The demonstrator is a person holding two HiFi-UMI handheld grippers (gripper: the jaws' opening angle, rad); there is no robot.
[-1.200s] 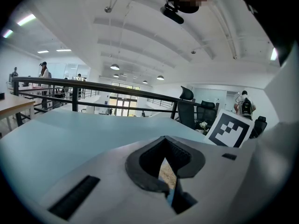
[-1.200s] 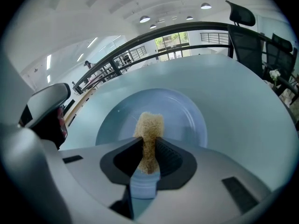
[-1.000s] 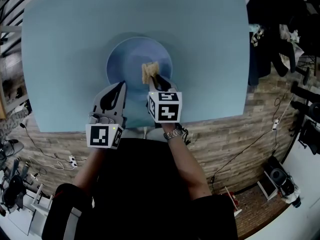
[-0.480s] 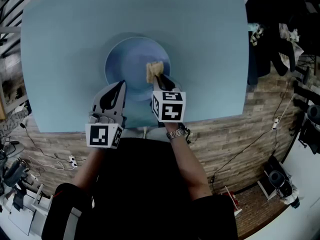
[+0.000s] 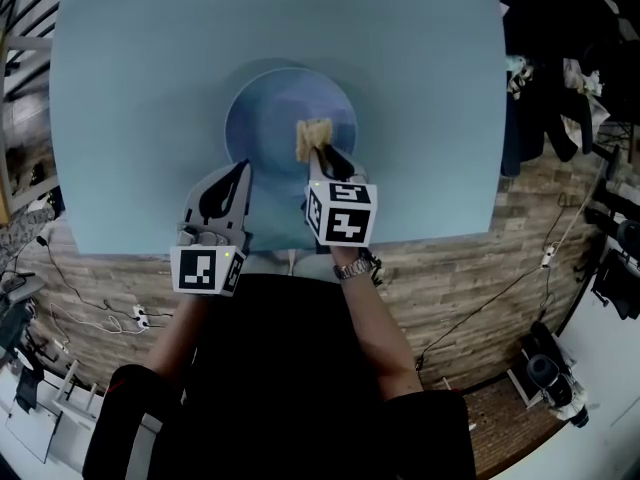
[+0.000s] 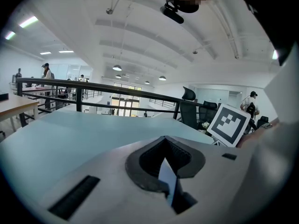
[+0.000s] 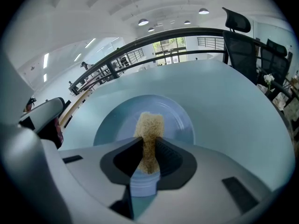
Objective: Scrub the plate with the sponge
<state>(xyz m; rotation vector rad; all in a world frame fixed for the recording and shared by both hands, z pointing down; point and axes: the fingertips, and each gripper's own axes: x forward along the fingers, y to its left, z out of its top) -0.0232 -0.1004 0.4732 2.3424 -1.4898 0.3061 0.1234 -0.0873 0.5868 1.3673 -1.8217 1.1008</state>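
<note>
The right hand-held gripper (image 5: pixel 318 152) sits just right of the frame's centre in the head view, its jaws pinching the tan sponge (image 5: pixel 312 136). In the right gripper view the sponge stands upright between the two dark pads. Its lower part is clamped and its upper part sticks out past the fingertips over the middle of the plate (image 5: pixel 265 118). Whether the sponge's far end touches the plate or hangs just above it cannot be told.

The blue plate lies flat on the pale blue tabletop (image 5: pixel 420 88), in the upper middle of the head view. The sponge is over the right half of the plate, near its lower edge in the frame.

The left hand-held gripper (image 5: pixel 244 168) is at the lower left of the plate, with its pointed tip at the plate's rim. Its jaws are pressed almost together. The left gripper view shows only a thin pale slit between the pads, and nothing can be made out gripped there. That view looks low across the tabletop toward a dark railing (image 6: pixel 93 88).

The two marker cubes lie below the jaws in the head view, the right one (image 5: pixel 343 213) nearer the centre and the left one (image 5: pixel 207 270) lower left. A wristwatch (image 5: pixel 348 267) shows just under the right cube.
</note>
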